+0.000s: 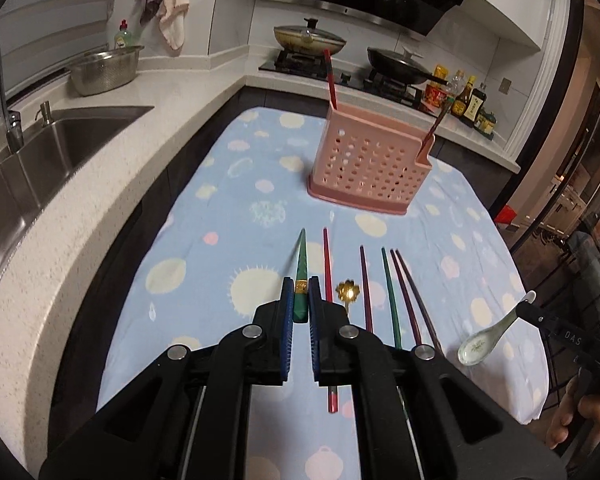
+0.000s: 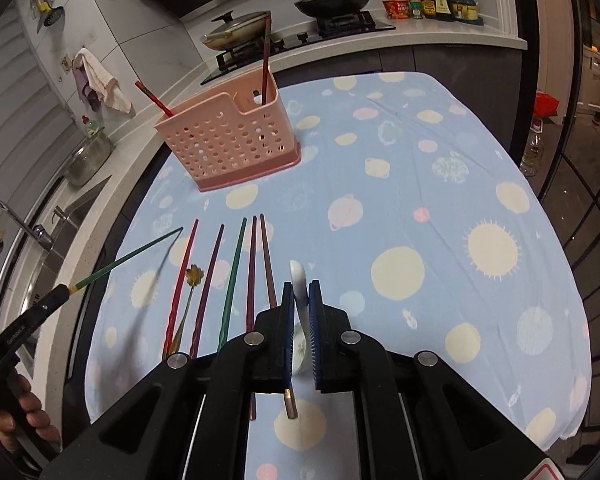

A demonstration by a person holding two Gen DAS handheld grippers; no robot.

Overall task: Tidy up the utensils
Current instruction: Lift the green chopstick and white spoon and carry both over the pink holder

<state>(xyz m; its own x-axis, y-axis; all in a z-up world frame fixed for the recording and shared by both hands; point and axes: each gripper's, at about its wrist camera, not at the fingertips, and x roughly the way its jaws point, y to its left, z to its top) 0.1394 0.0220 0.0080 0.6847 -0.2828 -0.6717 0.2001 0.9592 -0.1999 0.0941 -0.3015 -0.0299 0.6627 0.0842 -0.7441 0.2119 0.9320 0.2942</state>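
Dim indoor light, blue cast; heavy fisheye warp + dark corners; slight motion blur; soft shadows on surface (image 1: 204, 216).

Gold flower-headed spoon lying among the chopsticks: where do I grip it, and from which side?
Probably grip the gold spoon just below its flower head, from above. It lies flat, close between a red chopstick and a purple chopstick, so jaws should straddle the handle in those narrow gaps.

left gripper (image 1: 300, 300): black plastic body, two jaws with blue ribbed pads
right gripper (image 2: 302, 300): same black build, blue ribbed pads
screws: round silver bolts on the linkage arms, four seen on each gripper
rails: thin metal rods under the jaws
markings: small white letters on the black side of each gripper, partly readable
hand (image 2: 24, 412): bare fingers around a black handle
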